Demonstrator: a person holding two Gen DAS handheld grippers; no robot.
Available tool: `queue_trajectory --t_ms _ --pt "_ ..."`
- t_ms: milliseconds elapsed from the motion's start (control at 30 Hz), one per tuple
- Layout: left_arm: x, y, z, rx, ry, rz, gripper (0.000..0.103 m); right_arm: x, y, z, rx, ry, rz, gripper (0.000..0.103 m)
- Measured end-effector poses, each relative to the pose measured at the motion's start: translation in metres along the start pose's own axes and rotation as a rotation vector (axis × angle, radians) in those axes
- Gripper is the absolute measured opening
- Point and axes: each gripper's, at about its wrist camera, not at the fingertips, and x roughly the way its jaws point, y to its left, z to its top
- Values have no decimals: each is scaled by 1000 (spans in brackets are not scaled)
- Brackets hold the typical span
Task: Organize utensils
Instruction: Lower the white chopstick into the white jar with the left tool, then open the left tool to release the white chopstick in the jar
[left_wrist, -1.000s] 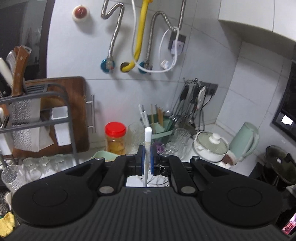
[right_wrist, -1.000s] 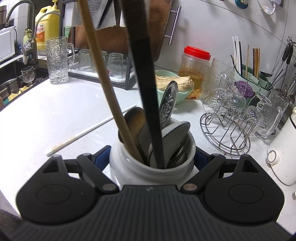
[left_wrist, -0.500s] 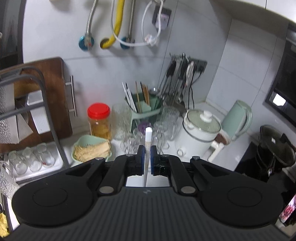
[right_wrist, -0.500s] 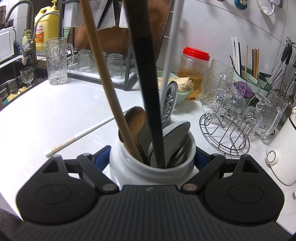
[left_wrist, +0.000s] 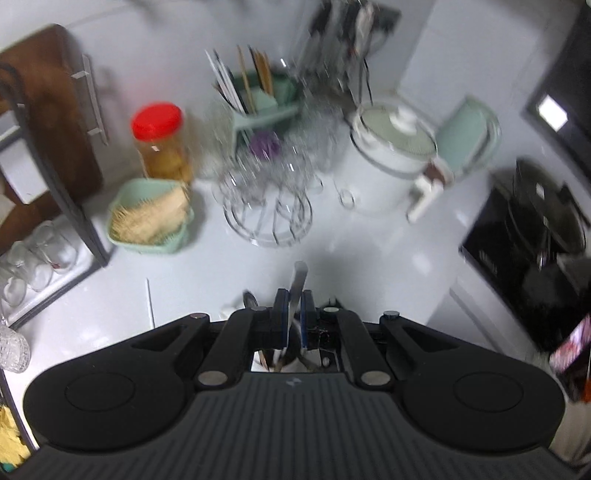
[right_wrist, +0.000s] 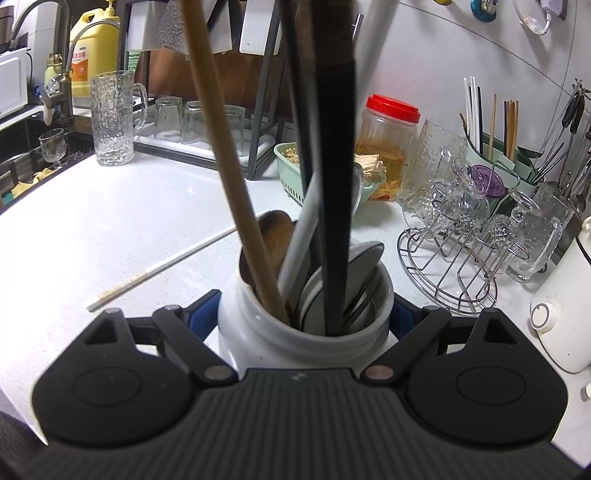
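The left gripper (left_wrist: 293, 314) pinches a white chopstick (left_wrist: 297, 284) between its blue pads, the stick's upper end poking out just past the fingertips. Below the fingers, through the gap in the gripper body, the mouth of the white utensil jar (left_wrist: 275, 360) shows with dark handles in it; the view is blurred, so whether the stick's lower end is already inside the jar is hard to say from here.

In the right wrist view, the right gripper (right_wrist: 304, 314) straddles the same white jar (right_wrist: 258, 332) on the near part of the white countertop (right_wrist: 110, 229), a blue pad at each side of its body; its jaws have just been opening, and whether the pads still press on the jar cannot be told. The jar holds a wooden spoon handle (right_wrist: 221, 147), a wide black handle (right_wrist: 336, 184), steel spoons (right_wrist: 362, 258), and a slanting white stick (right_wrist: 299, 240) that enters the mouth.

A second white chopstick (right_wrist: 159, 269) lies flat on the counter to the left of the jar. Farther right stand a wire glass rack (right_wrist: 450, 266) and a green chopstick holder (right_wrist: 495, 147); behind the jar are a red-lidded jar (right_wrist: 388, 136) and a green basket (right_wrist: 291, 166).
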Motion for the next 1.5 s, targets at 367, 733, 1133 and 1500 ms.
queue_trajectory --t_ms 367,733,1133,1500 --pt "28 1 0 45 96 -8 7 0 2 -2 1 -9 -11 93" --pt "-4 10 6 19 -26 27 29 2 2 0 -4 0 -11 93" --pt "-56 46 0 -76 -220 147 31 4 1 2 -3 10 -9 93" --pt "-53 82 -31 -162 -255 231 31 5 -1 4 14 14 -3 92"
